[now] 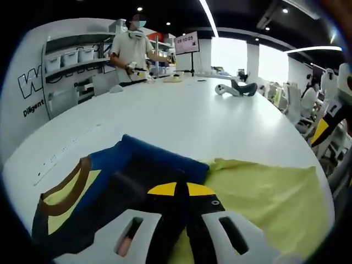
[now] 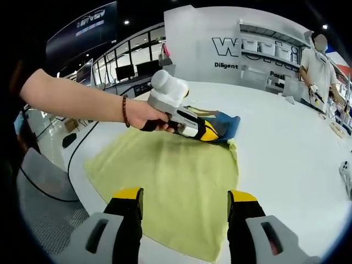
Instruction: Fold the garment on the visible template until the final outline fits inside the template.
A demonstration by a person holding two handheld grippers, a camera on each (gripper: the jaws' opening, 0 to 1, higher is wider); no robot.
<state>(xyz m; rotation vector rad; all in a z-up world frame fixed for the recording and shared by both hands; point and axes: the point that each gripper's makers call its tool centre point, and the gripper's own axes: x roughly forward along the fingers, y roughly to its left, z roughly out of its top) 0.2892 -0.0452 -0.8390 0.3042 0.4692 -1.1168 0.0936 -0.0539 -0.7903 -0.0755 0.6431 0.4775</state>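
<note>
My left gripper [image 2: 206, 132] is clamped tight on the shirt [image 1: 132, 165], blue and yellow, lying across the yellow-green mat [image 2: 170, 181] on the white table [image 2: 286, 143]. Right gripper [image 2: 186, 201] hovers over the mat, jaws wide apart.

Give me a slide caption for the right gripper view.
Left gripper pins the blue garment on the yellow template.
</note>
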